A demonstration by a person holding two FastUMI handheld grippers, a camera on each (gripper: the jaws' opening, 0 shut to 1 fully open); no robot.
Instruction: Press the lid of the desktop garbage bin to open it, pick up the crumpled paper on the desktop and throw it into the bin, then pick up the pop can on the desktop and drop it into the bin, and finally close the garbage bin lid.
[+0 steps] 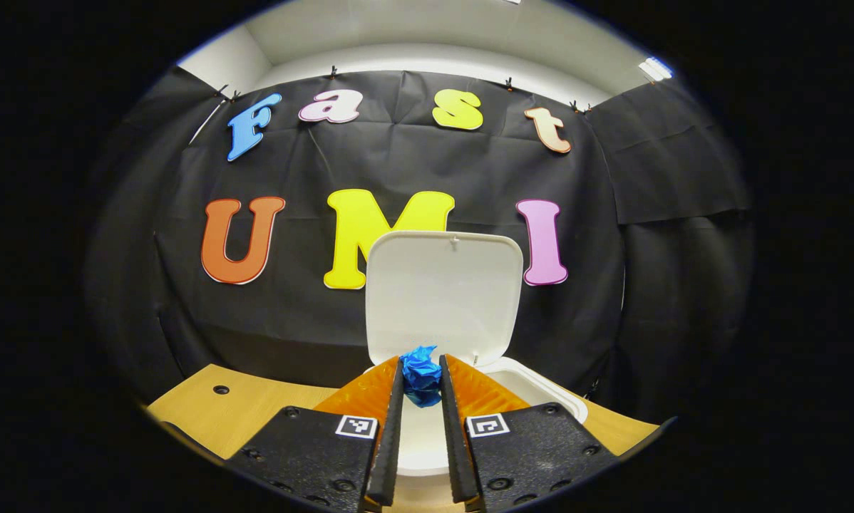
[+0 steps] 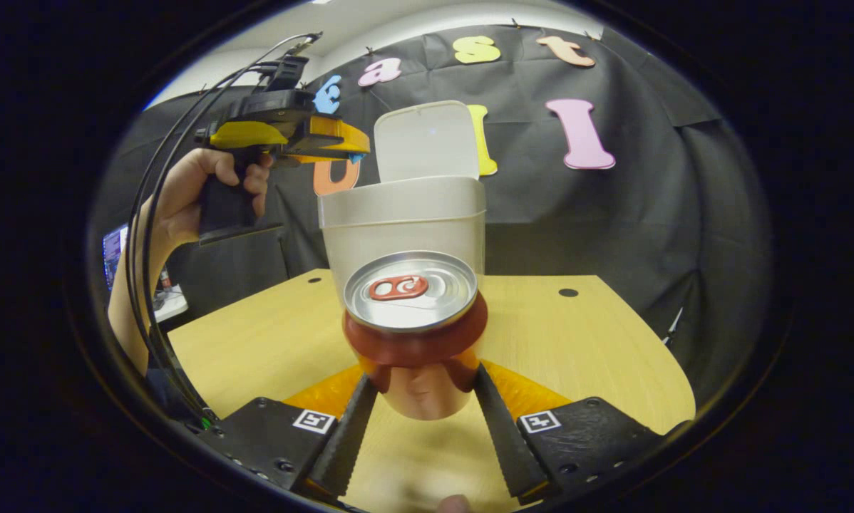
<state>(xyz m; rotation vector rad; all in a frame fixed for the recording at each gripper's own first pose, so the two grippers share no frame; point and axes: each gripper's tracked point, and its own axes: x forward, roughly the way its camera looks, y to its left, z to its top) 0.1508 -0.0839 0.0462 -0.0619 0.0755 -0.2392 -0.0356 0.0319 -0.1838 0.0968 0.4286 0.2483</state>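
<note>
Left gripper (image 1: 421, 377) clamps crumpled paper (image 1: 421, 374) directly above open bin (image 1: 541, 388); right gripper (image 2: 421, 388) grips upright pop can (image 2: 413, 320) in front of bin.

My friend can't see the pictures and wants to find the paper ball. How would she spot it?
Find the white bin on the wooden table, lid standing open. Just above its opening, the left gripper pinches the crumpled paper between its fingers. It is the one bright blue, wrinkly thing there.
</note>
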